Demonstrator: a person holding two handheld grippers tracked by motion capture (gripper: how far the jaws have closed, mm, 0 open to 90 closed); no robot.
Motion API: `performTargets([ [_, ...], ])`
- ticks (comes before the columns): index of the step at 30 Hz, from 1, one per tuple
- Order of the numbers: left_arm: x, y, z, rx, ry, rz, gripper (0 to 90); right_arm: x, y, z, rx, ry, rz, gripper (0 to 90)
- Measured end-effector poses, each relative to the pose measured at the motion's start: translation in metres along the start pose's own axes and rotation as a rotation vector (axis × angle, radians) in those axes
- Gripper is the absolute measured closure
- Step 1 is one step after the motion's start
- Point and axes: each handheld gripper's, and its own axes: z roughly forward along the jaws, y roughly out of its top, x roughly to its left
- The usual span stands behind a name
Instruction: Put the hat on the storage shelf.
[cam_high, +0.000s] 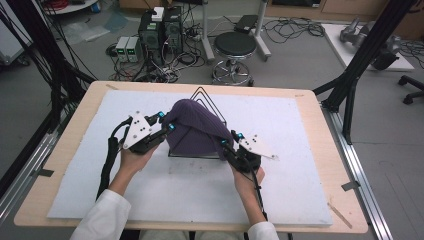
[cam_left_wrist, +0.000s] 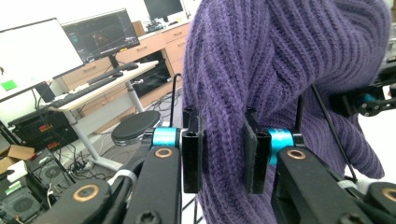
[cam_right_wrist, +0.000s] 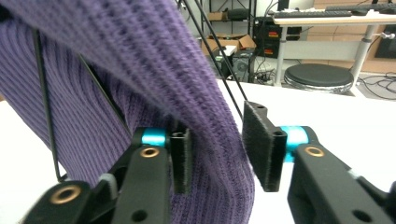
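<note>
A purple knit hat (cam_high: 195, 125) hangs over a black wire stand (cam_high: 200, 92) in the middle of the white mat. My left gripper (cam_high: 166, 121) is at the hat's left edge. In the left gripper view it (cam_left_wrist: 223, 140) is shut on a thick fold of the hat (cam_left_wrist: 280, 70). My right gripper (cam_high: 231, 139) is at the hat's lower right edge. In the right gripper view its jaws (cam_right_wrist: 217, 140) stand open around the hat's hem (cam_right_wrist: 116, 70), with a small gap beside the right pad (cam_right_wrist: 261, 144). Thin rods of the stand (cam_right_wrist: 210, 46) run behind the knit.
A white foam mat (cam_high: 300, 175) covers the wooden table (cam_high: 320, 115). Beyond the far edge are a black stool (cam_high: 235, 47), computer boxes (cam_high: 160, 30) and loose cables on the floor. Black frame posts (cam_high: 360, 60) rise at both sides.
</note>
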Motion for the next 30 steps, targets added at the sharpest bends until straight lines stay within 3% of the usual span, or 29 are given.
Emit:
performTargets([
  [8, 0.004, -0.004, 0.000, 0.008, -0.016, -0.049, 59.3, -0.003, 0.002, -0.004, -0.010, 0.029, 0.013, 48.6],
  [16, 0.006, -0.004, -0.006, -0.003, -0.007, -0.058, 52.1, -0.003, 0.006, -0.013, -0.015, 0.091, 0.010, 44.1],
  [20, 0.006, -0.005, -0.011, -0.017, 0.002, -0.066, 45.1, -0.003, 0.007, -0.017, -0.009, 0.112, 0.023, 33.9],
  [24, 0.008, -0.008, -0.015, -0.031, 0.014, -0.090, 37.9, -0.003, 0.007, -0.020, -0.009, 0.130, 0.006, 21.8],
  [30, 0.010, -0.009, -0.019, -0.037, 0.033, -0.100, 31.7, -0.001, 0.008, -0.022, -0.034, 0.155, -0.011, 11.7],
])
